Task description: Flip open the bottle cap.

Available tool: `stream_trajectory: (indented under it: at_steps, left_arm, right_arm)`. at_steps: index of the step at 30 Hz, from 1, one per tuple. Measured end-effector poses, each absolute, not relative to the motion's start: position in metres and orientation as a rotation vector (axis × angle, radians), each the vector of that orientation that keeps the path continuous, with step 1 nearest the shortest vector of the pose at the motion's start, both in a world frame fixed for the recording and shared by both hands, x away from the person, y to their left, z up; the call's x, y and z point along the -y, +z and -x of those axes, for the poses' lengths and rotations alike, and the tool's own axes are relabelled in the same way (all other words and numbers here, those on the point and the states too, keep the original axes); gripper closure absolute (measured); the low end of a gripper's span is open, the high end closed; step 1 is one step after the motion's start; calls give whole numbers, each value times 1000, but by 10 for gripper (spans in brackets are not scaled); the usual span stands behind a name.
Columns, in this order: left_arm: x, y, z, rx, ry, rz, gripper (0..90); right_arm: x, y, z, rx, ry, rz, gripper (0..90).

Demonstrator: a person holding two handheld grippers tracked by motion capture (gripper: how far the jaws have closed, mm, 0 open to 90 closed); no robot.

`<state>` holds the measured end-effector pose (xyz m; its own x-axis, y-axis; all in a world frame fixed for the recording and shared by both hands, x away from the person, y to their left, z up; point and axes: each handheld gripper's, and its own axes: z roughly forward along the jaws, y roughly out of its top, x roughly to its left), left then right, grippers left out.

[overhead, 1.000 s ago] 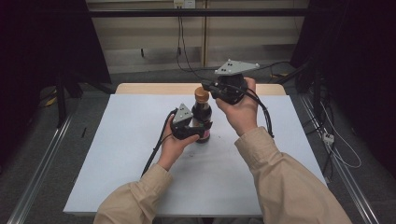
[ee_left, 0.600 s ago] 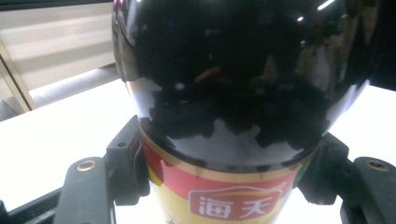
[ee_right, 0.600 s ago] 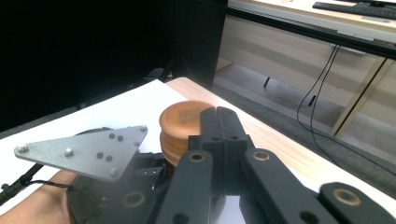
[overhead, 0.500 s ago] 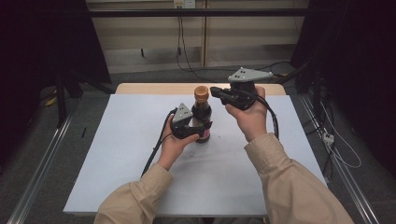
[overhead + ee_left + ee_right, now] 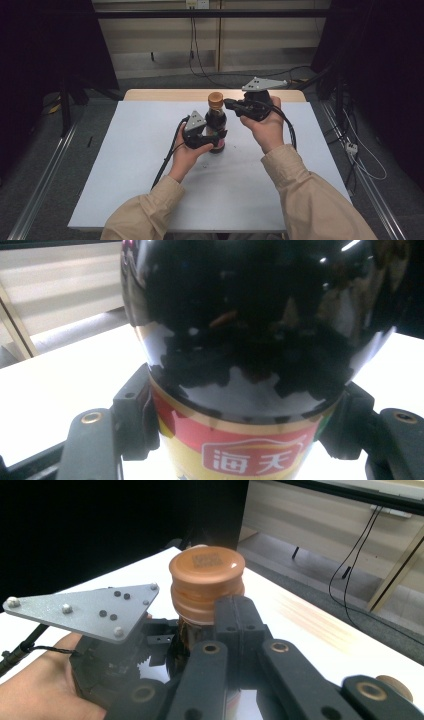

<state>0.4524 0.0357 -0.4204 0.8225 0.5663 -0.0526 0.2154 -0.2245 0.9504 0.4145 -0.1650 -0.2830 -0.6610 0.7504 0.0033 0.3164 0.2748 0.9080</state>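
The left tongs [image 5: 216, 140] are gripping the dark sauce bottle [image 5: 216, 122] around its label, holding it near the middle of the tabletop [image 5: 125, 150]. The right tongs [image 5: 231, 104], closed and holding nothing, are waiting at three o'clock of the brown cap [image 5: 215, 98]. I think the step is uncapping; next they must open and take the cap. The bottle is standing upright, its long axis vertical, the cap pointing up.

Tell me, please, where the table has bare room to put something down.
The table is bare left of the left hand-held gripper and right of the right sleeve. It is crowded in the middle, around the bottle and the right hand-held gripper.
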Motion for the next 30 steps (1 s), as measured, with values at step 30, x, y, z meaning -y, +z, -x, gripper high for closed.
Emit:
stream_trajectory:
  at_steps: [30]
  left_arm:
    - [-35, -421, -452, -615, 371, -1793, 307]
  right_arm:
    - [161, -275, -417, -2148, 1360, -955, 900]
